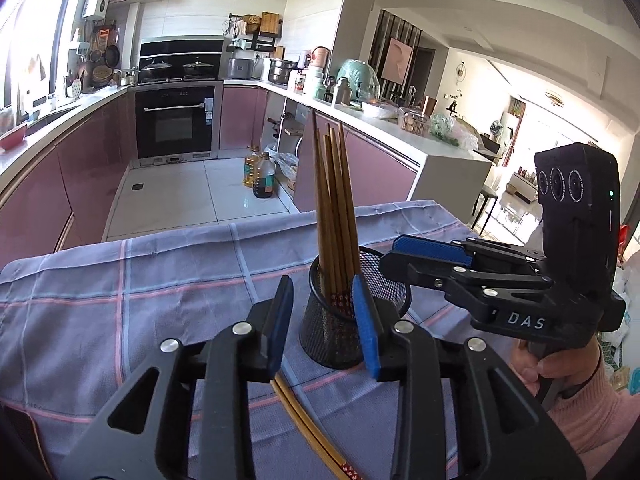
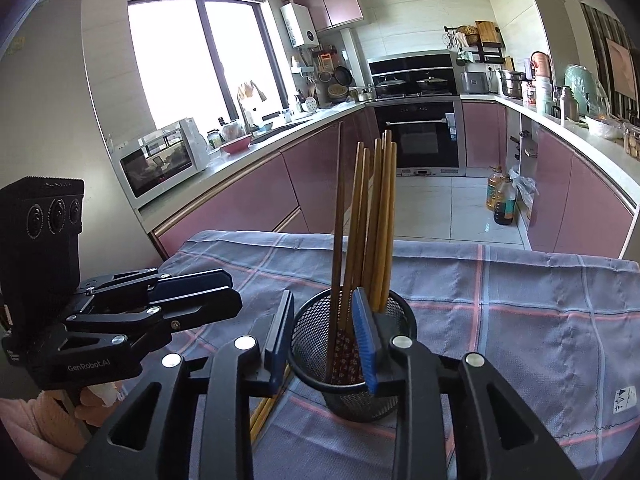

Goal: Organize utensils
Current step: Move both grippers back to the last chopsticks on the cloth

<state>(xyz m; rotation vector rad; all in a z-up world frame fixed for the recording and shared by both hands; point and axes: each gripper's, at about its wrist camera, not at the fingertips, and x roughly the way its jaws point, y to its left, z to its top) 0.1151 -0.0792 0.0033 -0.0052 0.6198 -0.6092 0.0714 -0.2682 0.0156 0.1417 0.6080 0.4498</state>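
Observation:
A black mesh cup [image 1: 332, 332] [image 2: 352, 392] stands on the blue plaid cloth [image 1: 120, 288] [image 2: 520, 320]. Several wooden chopsticks [image 1: 334, 208] [image 2: 370, 220] stand upright in it. A pair of loose chopsticks [image 1: 308, 428] [image 2: 262, 412] lies on the cloth beside the cup. My left gripper [image 1: 323, 324] is open and empty, just above the loose pair, to the cup's left. My right gripper [image 2: 323, 340] is open and empty; its right finger reaches over the cup's rim. In the left wrist view the right gripper [image 1: 416, 256] shows from the side over the cup's right edge.
The table's far edge [image 1: 224, 224] drops to the kitchen floor. Oil bottles [image 1: 260, 174] stand on the floor by the pink cabinets. The person's hand and pink sleeve [image 1: 576, 384] are at the right. A cloth label [image 2: 624, 398] lies near the right edge.

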